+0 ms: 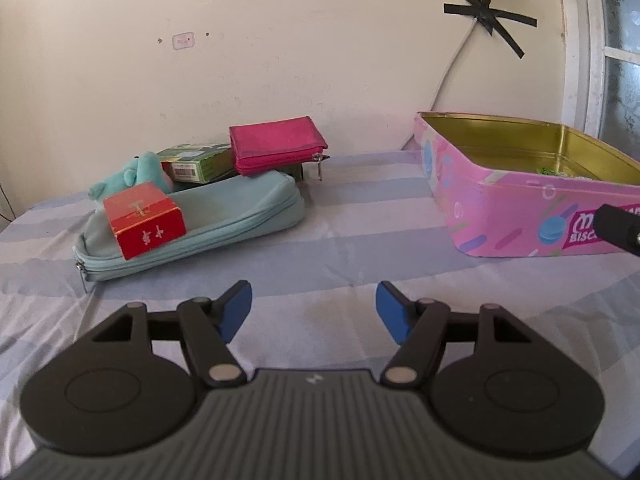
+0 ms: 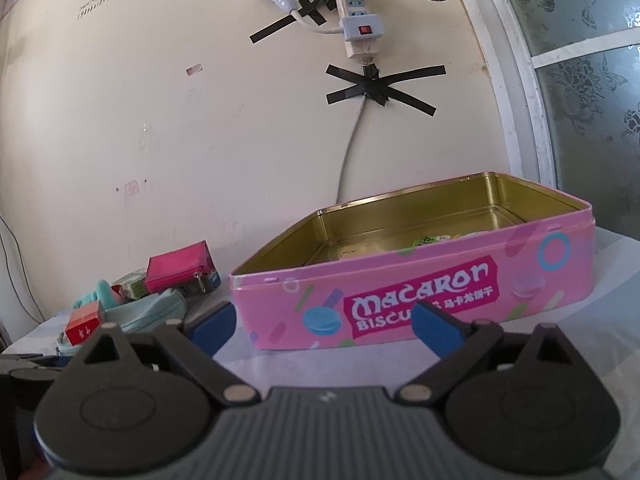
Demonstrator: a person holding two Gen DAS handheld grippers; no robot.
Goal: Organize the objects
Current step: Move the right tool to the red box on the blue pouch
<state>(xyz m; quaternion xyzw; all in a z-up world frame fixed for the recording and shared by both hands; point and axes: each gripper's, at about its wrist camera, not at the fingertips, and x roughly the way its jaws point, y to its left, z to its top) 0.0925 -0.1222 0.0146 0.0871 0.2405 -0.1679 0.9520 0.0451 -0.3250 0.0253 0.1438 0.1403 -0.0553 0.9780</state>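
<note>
Striped bedsheet [image 1: 340, 240]; both claws [image 1: 314, 310] [image 2: 322, 326] spread, empty; pink tin [image 2: 440, 292] wall hides most contents.

Bedsheet [image 1: 360, 240]: broad stripes, pale blue and lilac-white. Biscuit tin [image 2: 420, 300]: pink outside, dotted with pastel rings, dashes and blue macarons; magenta label with white lettering; gold inside. Pencil case [image 1: 224, 216]: pale aqua, zip in the same shade. Small box [image 1: 144, 220] on it: red with gold characters. Plush toy [image 1: 136, 176]: mint. Carton [image 1: 196, 164]: green (white barcode panel at one end). Zip pouch [image 1: 276, 144]: hot pink. Gripper pads [image 1: 236, 308]: blue on black linkages. Wall [image 1: 280, 40]: cream, crossed with black tape [image 1: 492, 20].
</note>
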